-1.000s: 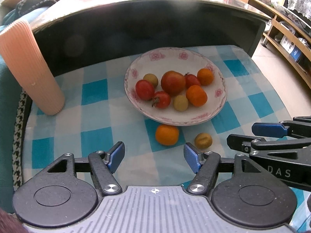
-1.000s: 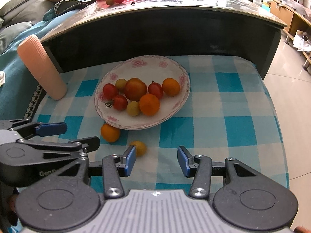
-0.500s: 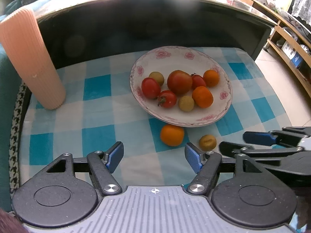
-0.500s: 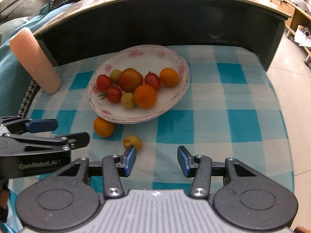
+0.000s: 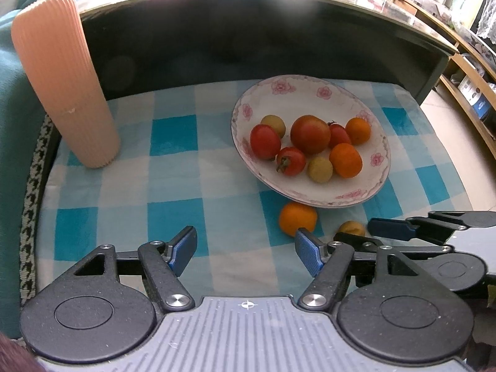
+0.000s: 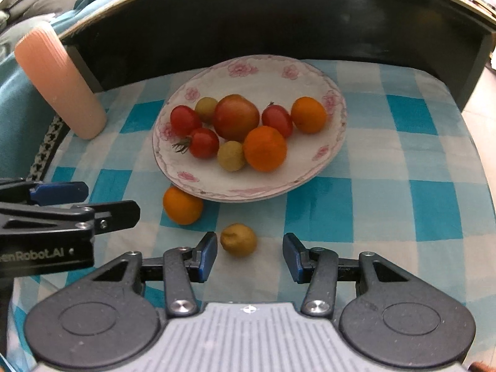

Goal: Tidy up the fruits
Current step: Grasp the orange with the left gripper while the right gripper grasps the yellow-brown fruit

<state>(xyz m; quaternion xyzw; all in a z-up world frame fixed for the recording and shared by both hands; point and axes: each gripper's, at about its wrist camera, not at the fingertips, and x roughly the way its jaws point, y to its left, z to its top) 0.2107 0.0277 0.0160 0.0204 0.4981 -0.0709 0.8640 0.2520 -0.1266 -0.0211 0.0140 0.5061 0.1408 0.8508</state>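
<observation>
Compared with one second earlier, both grippers sit lower and closer to the cloth, and the right gripper has advanced so that the small yellow fruit now lies between its blue pads rather than beyond the left pad. Its jaws are spread wide; neither pad touches the fruit, which rests nearer the left pad. The left gripper is also spread, holding nothing, with bare checked cloth between its fingers.

Fruit location: the yellow fruit and one loose orange lie on the cloth just beside the near rim of the flowered plate. The orange touches or nearly touches the plate's underside edge; which cannot be determined. The plate holds eight pieces: one large tomato, three small red tomatoes, two oranges and two yellowish fruits, grouped together near its centre.

A ribbed pink cylinder stands upright at the cloth's far left corner, against the dark table edge.
</observation>
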